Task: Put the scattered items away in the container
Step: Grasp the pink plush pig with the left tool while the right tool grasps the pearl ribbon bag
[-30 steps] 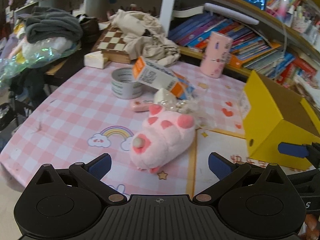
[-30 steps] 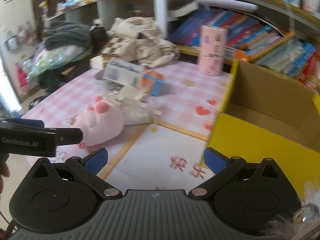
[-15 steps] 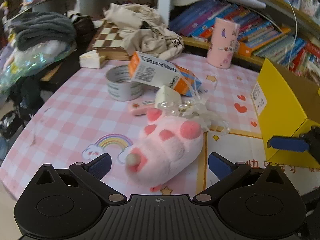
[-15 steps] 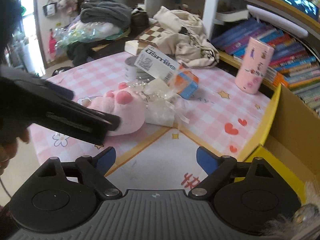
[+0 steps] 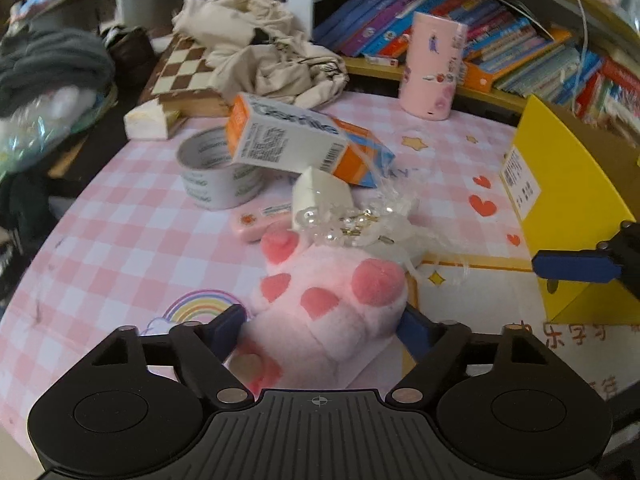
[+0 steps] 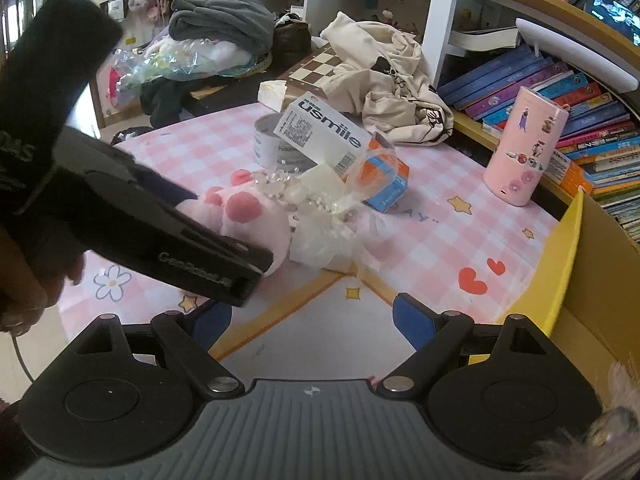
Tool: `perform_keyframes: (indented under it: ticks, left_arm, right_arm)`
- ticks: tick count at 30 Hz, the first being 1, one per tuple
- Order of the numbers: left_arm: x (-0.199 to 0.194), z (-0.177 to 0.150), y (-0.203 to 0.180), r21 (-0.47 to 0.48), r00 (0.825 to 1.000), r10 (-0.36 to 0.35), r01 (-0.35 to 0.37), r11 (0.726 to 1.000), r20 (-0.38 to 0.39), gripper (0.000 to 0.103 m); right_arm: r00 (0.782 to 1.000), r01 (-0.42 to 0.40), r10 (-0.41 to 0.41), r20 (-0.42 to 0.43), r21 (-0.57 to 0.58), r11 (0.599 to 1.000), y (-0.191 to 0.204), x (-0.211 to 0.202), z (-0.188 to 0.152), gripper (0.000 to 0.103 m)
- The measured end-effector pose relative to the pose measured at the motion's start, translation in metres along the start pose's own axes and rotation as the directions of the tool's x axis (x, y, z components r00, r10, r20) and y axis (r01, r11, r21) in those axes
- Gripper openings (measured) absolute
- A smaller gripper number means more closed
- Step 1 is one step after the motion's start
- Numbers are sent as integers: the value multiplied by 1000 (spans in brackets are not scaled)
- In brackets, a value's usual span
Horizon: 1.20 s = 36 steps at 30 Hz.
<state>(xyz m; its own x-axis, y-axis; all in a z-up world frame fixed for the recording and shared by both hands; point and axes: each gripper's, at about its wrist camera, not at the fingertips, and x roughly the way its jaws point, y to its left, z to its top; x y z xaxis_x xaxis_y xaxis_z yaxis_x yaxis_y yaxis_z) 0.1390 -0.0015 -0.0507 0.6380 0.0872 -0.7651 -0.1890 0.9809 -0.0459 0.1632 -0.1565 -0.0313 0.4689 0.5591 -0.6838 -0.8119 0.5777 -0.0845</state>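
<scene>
A pink plush paw (image 5: 332, 300) lies on the pink checked mat. My left gripper (image 5: 322, 322) is closing on it, and both blue pads touch its sides. In the right wrist view one black left finger (image 6: 224, 264) runs along the plush (image 6: 256, 220). My right gripper (image 6: 312, 316) hangs open over the mat with nothing between its pads, beside the yellow cardboard box (image 6: 568, 264). One of its blue fingers (image 5: 576, 266) shows in front of the box (image 5: 560, 208). A white and orange carton (image 5: 288, 140), a tape roll (image 5: 208, 184), a pink tube (image 5: 260, 220) and clear wrap with beads (image 5: 352, 224) lie behind the plush.
A pink cylinder (image 5: 434, 68) stands at the back by a low shelf of books (image 5: 520, 48). A beige cloth (image 5: 260, 52) lies on a chessboard (image 5: 180, 72) at the back left. Grey clothes and bags (image 6: 216, 20) are piled left. A hand (image 6: 24, 280) holds the left gripper.
My left gripper moved forward and down over the plush paw, and its jaws narrowed onto it. The right gripper rolled and shifted; the left gripper now fills more of its view.
</scene>
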Motion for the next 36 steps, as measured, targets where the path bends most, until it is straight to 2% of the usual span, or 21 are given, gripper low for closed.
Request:
perform_keyframes:
  ticks: [2,5,8,14,18,21,27,28,31,33,35,36]
  left_arm:
    - [-4,0,8,-20,1000,8,-8,1000,-5,76]
    - [-11,-5,25,-74,999,42,-43,996,-15,75]
    - [-18,-11,40,-119,997,74,-77,990,-26,75]
    - [-30,-21,56,-151,991,128,-133,980,-44,75]
    - [-35,-26,64,-164,988,149,-155,974,-49,75]
    - [-37,-30,68,-170,987,155,-161,972,-48,76]
    - [-37,-31,69,-155,988,149,-155,976,-46,76]
    - [-37,-32,69,-154,988,148,-153,976,-45,76]
    - [-37,-32,71,-157,989,138,-143,977,-43,76]
    - [-36,-32,71,-157,990,132,-137,978,-43,76]
    - [-34,-32,71,-155,991,126,-132,979,-44,76]
    - [-34,-31,72,-153,991,123,-128,980,-45,76]
  right_arm:
    - [1000,-9,9,8,-5,1000,1,4,3,86]
    - [1000,-20,20,22,-20,1000,4,9,9,79]
    - [999,-28,28,29,-29,999,7,17,15,75]
    - [999,-35,36,38,-36,999,15,32,27,76]
    - [1000,-26,27,13,-94,995,25,51,33,78]
    - [1000,-29,30,8,-105,994,29,62,36,76]
    - [1000,5,-5,2,-201,980,41,83,39,74]
    - [1000,2,-6,-14,-210,978,42,88,39,69]
    - [999,29,-34,-13,-271,962,48,94,38,67]
    - [999,49,-54,-6,-312,949,52,95,36,61]
    - [996,92,-91,19,-363,927,55,94,34,37]
    - [994,106,-104,26,-379,919,54,94,34,32]
